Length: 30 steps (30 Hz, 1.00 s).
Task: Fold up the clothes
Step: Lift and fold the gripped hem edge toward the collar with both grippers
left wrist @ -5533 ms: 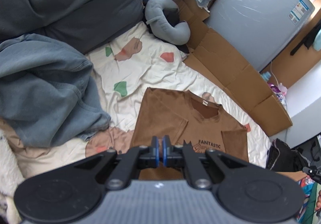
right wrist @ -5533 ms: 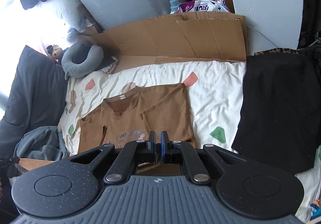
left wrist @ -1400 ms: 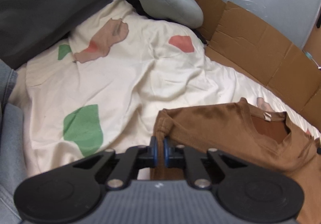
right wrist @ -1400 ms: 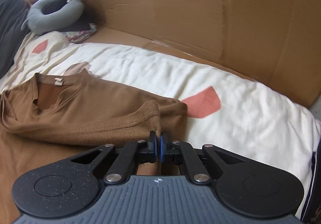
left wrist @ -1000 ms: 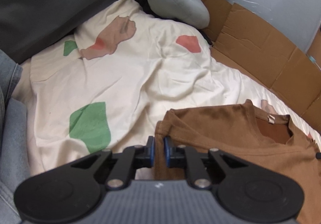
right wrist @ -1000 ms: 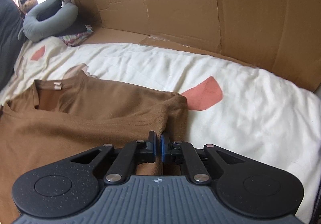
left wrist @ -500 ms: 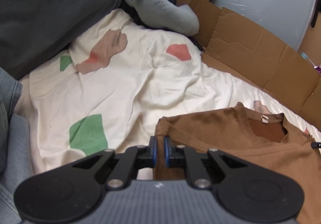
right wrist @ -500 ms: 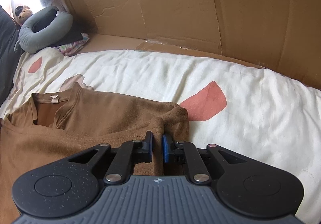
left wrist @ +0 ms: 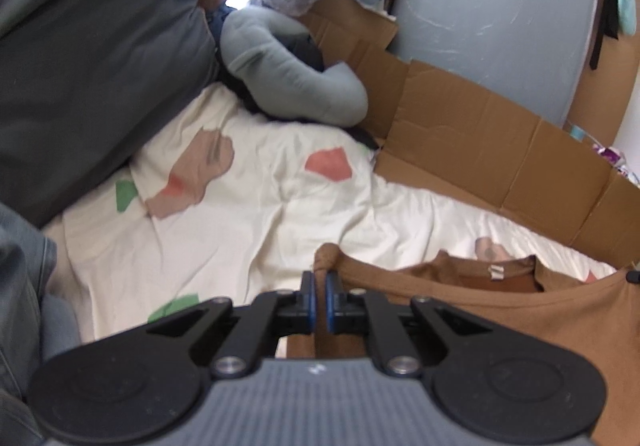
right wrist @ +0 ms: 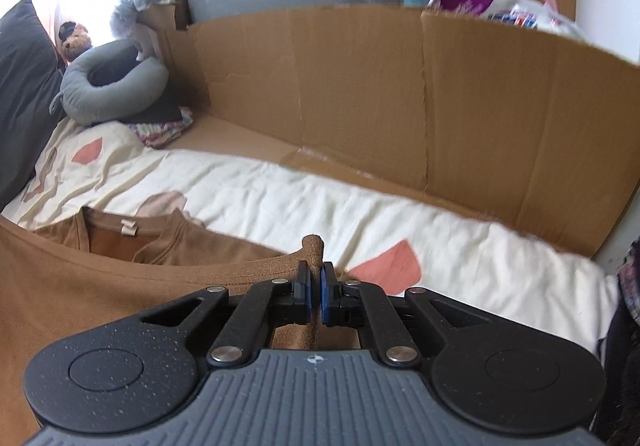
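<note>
The left gripper [left wrist: 319,298] is clamped on one corner of the brown t-shirt [left wrist: 500,310], the right gripper [right wrist: 314,292] on the other corner. The shirt's edge hangs taut between them above the patterned cream bedsheet [left wrist: 248,214], with flattened cardboard [right wrist: 380,94] beyond.

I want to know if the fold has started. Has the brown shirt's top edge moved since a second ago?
Yes. The brown shirt edge, pinched in both the right gripper and left gripper, has lifted off the patterned sheet, stretched taut.
</note>
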Tool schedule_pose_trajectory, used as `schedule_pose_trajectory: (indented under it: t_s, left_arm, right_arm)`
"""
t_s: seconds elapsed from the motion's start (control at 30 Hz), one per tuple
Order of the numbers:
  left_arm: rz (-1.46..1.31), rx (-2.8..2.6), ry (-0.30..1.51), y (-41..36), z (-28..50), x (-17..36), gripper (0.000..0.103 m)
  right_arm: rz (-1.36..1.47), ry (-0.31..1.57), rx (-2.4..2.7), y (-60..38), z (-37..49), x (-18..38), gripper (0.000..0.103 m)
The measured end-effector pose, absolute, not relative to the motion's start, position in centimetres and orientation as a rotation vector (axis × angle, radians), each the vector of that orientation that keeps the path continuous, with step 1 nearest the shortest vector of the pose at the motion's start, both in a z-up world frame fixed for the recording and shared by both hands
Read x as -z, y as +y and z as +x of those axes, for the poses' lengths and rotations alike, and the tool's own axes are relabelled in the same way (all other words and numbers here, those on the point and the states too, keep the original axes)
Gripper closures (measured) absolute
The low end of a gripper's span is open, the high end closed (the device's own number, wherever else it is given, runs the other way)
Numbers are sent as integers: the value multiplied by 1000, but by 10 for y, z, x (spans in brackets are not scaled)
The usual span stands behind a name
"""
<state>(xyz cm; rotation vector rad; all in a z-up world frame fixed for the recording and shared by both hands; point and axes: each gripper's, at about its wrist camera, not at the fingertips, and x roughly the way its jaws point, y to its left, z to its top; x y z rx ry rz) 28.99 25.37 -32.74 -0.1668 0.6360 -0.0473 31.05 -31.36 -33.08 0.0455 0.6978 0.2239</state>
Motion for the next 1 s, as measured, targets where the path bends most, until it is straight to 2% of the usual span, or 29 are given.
schedule_pose_trajectory:
  t_s: [0.57, 1.0]
  left_arm:
    - [-131, 56, 672, 257, 350, 323, 98]
    - [-104, 4, 802, 255, 387, 359, 98]
  right_arm:
    - [27, 725, -146, -310, 358, 330, 100]
    - [-28, 835, -101, -294, 396, 366, 100]
